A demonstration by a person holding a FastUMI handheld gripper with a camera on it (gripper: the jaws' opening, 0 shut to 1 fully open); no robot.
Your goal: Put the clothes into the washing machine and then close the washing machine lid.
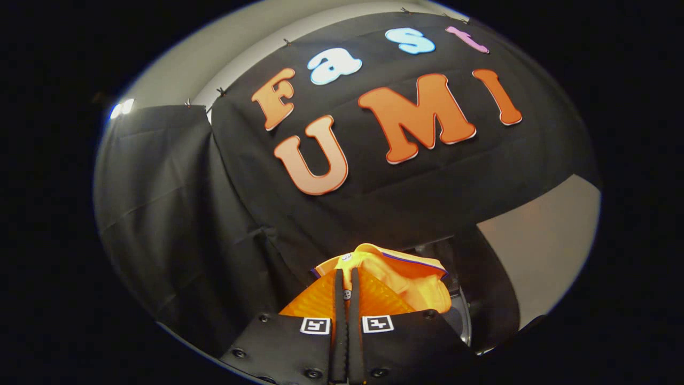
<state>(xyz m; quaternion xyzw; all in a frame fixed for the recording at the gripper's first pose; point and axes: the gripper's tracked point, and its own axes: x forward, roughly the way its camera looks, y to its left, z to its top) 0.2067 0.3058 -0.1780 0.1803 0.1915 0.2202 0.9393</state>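
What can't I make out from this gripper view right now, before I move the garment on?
- Washing machine: just a dark, curved sliver past the orange garment; drum opening and lid position hidden by the garment and the gripper.
- Garment: bunched, lower part covered by the fingers; its type is unclear.
- Grip: fingers nearly closed on the fabric, but the pinch point is too small to confirm.

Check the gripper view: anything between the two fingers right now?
Yes. In the gripper view the gripper is shut on the yellow-orange garment; a fold of it is pinched between the fingers, the rest bunches just ahead of them.
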